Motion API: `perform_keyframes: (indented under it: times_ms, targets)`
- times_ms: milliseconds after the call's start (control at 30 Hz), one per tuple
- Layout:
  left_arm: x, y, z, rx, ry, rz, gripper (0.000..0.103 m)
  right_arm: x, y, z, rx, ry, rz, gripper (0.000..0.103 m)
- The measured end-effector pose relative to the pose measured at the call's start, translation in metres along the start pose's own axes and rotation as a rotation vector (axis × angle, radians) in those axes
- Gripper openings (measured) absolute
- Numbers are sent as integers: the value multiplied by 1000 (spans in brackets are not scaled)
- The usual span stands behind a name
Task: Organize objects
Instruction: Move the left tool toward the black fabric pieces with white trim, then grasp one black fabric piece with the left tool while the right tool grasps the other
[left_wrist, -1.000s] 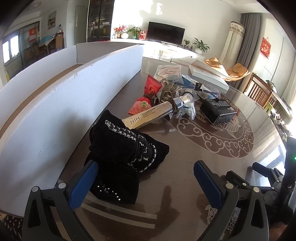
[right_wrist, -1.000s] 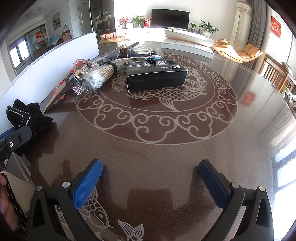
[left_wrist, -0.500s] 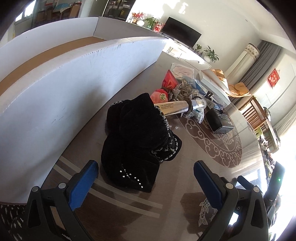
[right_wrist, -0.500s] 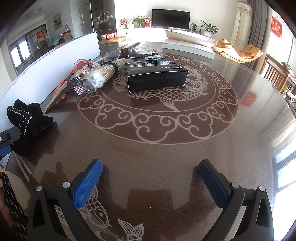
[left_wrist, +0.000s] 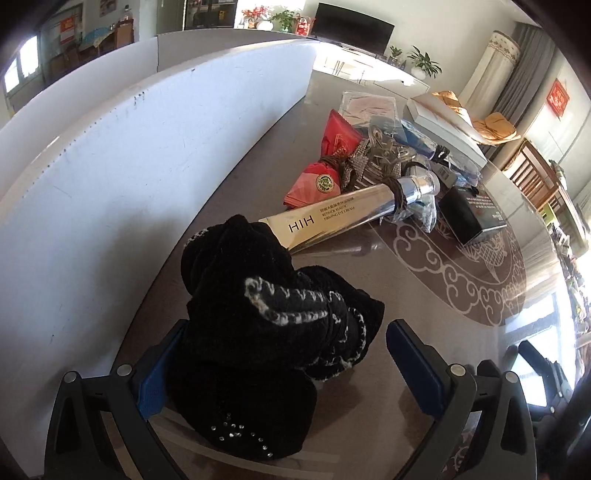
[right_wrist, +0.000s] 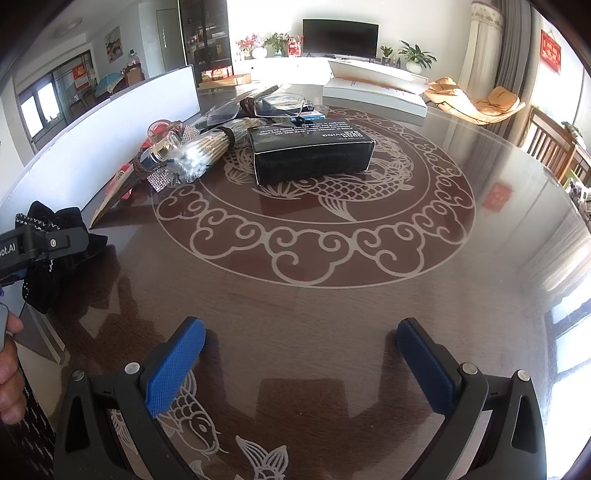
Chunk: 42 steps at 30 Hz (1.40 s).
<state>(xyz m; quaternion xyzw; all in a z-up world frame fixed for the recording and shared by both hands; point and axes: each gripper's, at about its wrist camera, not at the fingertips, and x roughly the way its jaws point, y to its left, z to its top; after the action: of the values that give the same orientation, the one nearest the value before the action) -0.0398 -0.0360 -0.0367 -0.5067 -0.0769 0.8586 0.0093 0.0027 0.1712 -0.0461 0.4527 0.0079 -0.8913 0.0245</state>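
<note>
The left gripper (left_wrist: 284, 363), jaws wide, straddles the black velvet pouch (left_wrist: 266, 332), which runs toward twelve o'clock. Its left pad probably touches the fabric. The right gripper (right_wrist: 299, 363) hangs open and empty, well apart.

gold tube (left_wrist: 332, 218): end hidden under black cloth (left_wrist: 258, 332) | box print unreadable

Dark glossy wooden table (right_wrist: 332, 332) with a koi-and-cloud pattern has a black box (right_wrist: 312, 155), a gold eye cream tube (left_wrist: 332, 218), a black velvet pouch (left_wrist: 266, 325) and a tall white board (left_wrist: 129, 166) sitting on it.
</note>
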Motion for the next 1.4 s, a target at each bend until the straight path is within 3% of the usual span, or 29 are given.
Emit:
perform_keyframes:
  times_ms: [67,167,233,333,400,500,567,600,700,800,967,1133,1167,1267,1300,1400]
  targets:
    - [-5,5,-10,52,45,-2,103,-1,-2,0,12,-7,15,103]
    - [-22,25,-19,-3,74,-154,103,-3,-7,-1,35,-18,32,103]
    - [-28,33,-21,-24,61,-210,103,-3,-9,-1,50,-24,40,103]
    - [-25,33,-14,-61,38,-215,103,-4,-11,-1,63,-32,53,103]
    - [-26,26,-3,-88,-37,-217,103,-4,-12,-1,66,-34,58,103]
    - [-16,-10,7,13,-42,-275,103,-5,-12,-3,71,-39,64,103]
    - [-14,-43,7,143,-8,-403,103,-6,-13,-3,74,-41,68,103]
    - [-18,-55,4,198,-12,-412,103,-6,-13,-3,75,-42,70,103]
    - [-39,-60,-6,272,-104,-310,103,-7,-15,-4,81,-47,78,103]
    - [-36,-38,-6,212,-72,-271,103,-8,-17,-5,94,-52,84,103]
    - [-30,-11,-8,92,-38,-309,103,-8,-18,-4,103,-50,79,103]
    - [-37,8,-21,12,-77,-322,103,7,8,9,14,17,-24,103]
    - [-38,12,-21,-13,-87,-334,103,8,14,13,19,11,13,103]
    - [-41,23,-22,-63,-114,-334,103,4,41,21,-35,-7,302,103]
    - [-42,28,-23,-78,-118,-341,103,-2,45,19,-51,-19,355,103]
    - [-41,37,-23,-127,-116,-389,103,-10,33,12,-32,-34,299,103]
